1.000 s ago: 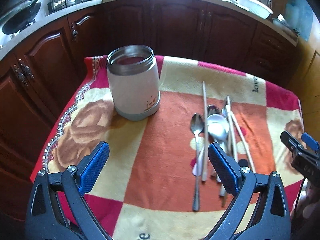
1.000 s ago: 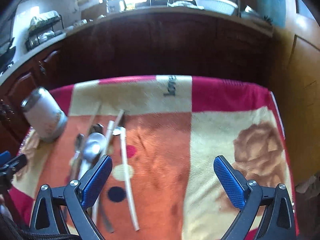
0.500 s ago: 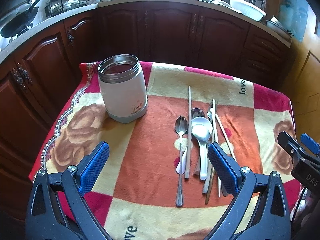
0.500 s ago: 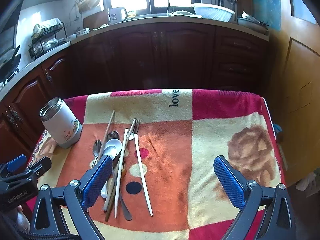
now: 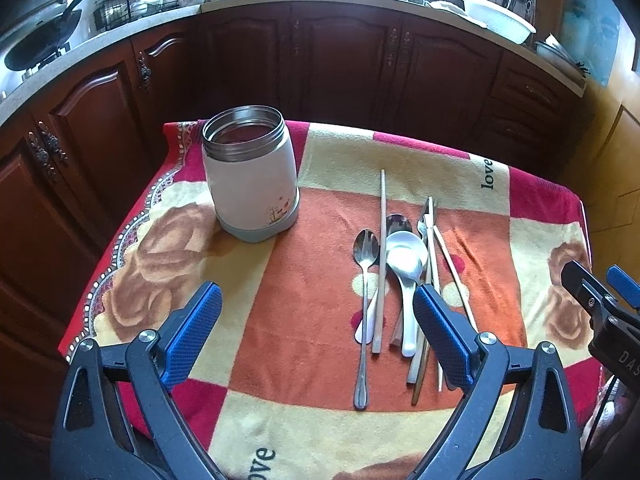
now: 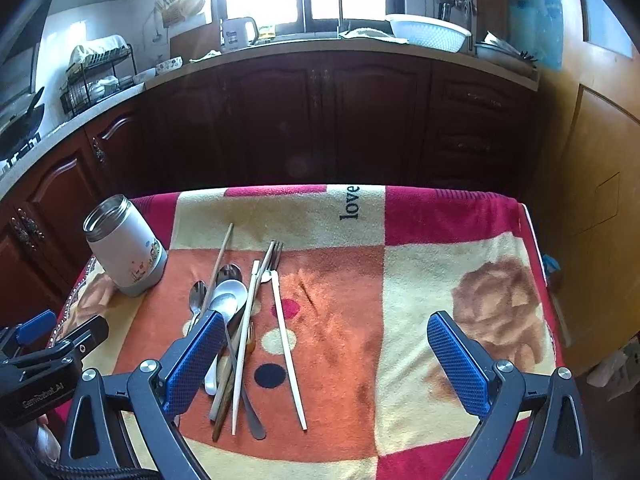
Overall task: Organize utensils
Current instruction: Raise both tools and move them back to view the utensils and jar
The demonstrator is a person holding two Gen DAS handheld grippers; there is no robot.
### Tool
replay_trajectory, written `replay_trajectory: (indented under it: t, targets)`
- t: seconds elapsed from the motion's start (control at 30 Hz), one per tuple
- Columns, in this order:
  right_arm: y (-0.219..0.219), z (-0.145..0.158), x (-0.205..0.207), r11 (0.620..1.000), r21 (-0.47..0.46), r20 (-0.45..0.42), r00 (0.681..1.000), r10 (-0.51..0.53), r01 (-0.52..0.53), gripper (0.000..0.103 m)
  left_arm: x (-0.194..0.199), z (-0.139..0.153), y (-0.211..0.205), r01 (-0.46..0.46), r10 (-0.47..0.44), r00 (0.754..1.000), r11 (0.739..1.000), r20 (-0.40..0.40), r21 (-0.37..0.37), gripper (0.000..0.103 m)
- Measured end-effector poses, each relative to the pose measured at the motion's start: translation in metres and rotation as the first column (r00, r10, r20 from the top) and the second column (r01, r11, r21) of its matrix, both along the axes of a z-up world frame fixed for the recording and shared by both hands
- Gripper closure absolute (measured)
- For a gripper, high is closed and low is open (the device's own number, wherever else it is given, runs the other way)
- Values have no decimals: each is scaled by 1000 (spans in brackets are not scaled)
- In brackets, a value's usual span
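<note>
- Nothing sorted yet: the utensils (image 5: 400, 280) lie heaped ahead of the fingers, the jar (image 5: 250, 172) empty.
- Left gripper (image 5: 316, 320) and right gripper (image 6: 326, 354) both gape, holding nothing.

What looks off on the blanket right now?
Only the utensil pile: spoons, a fork and chopsticks lie overlapped and crossed in a loose heap, none in the open jar, which stands upright. Nothing looks spilled or broken. Both claws are open and hold nothing.
</note>
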State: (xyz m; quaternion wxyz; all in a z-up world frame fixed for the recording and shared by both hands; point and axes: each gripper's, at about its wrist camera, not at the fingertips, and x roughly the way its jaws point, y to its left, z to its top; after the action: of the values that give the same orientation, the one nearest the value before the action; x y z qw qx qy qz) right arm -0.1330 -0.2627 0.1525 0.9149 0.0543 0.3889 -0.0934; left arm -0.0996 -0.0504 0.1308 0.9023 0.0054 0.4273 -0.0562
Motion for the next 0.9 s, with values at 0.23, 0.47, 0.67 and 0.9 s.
replay_trajectory:
  t: [0.23, 0.47, 0.67, 0.9]
  targets:
    - [2, 1, -1, 1000, 1, 0, 1000, 1, -1, 2, -1, 1, 4, -17, 17, 1000, 1000, 1, -1, 6]
    - [4, 0, -2, 1000, 0, 2, 1000, 7, -7, 2, -2, 2, 2, 6, -6, 1000, 1000, -10, -18, 13]
    - [5, 1, -3, 1000, 2, 2, 1000, 6, -6, 2, -2, 0, 2, 5, -5, 1000, 1000, -22, -23, 14]
    - [4, 0, -3, 1000, 3, -1, 1000, 7, -7, 2, -5, 4, 1, 10, -10, 1000, 1000, 2, -16, 14]
